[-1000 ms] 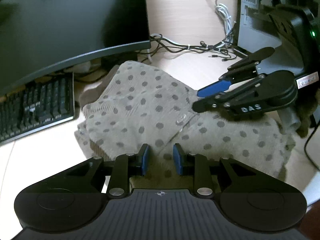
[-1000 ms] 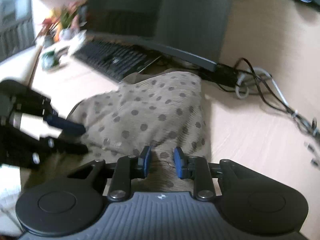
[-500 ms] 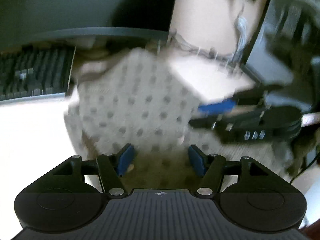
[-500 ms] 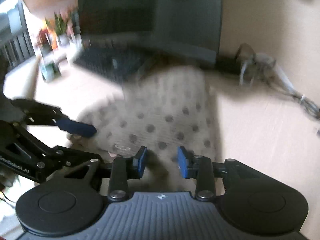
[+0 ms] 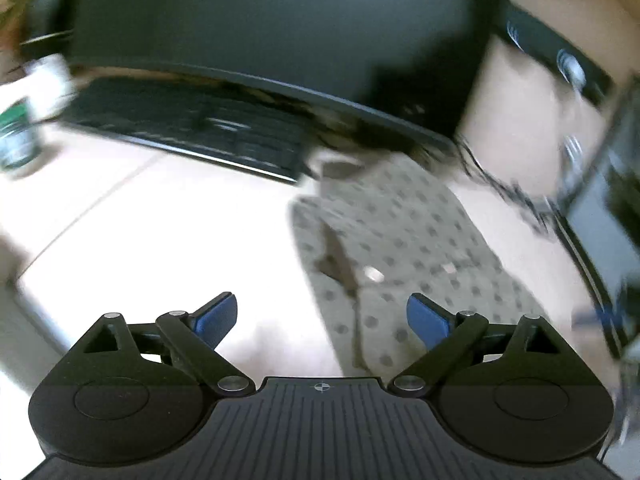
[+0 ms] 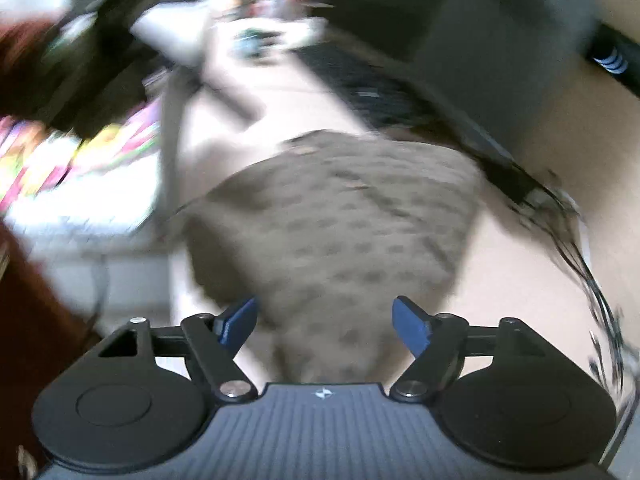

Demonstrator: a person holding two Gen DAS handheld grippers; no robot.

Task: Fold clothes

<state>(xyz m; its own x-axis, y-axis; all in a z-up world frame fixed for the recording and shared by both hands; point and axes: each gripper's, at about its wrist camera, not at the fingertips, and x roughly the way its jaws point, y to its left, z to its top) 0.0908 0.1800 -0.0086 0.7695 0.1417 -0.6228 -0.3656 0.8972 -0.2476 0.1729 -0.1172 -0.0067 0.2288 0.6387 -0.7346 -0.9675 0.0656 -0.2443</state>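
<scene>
Looking along the left tongs (image 5: pixel 322 322), I see both blue pads spread wide with nothing between them; they hang above the pale table (image 5: pixel 168 216), apart from the cloth. The dotted garment (image 5: pixel 400 248) lies flat on the table ahead and a little to the right, a grey-beige knit with darker spots, already doubled over into a compact shape. A dark slit or seam runs down its near-left part, and two small pale spots near it may be buttons, though the blur makes that uncertain. Behind it stand a black keyboard (image 5: pixel 208 128) and a dark monitor (image 5: pixel 260 24), with a tangle of cables (image 5: pixel 504 188) at the right.

From the right tongs (image 6: pixel 324 324), the picture is heavily smeared. These are also wide open and empty, poised over the near end of the garment (image 6: pixel 340 232), which fills the middle of the view and narrows toward the camera. The keyboard (image 6: pixel 372 92) sits beyond it, cables (image 6: pixel 568 232) trail along the right.

By my guess the cloth is light, soft and floppy: it will sag and slide rather than hold a crease. A pinch at an outer corner or along a folded edge, catching all layers, looks safest; grabbing mid-panel would likely only bunch it.
</scene>
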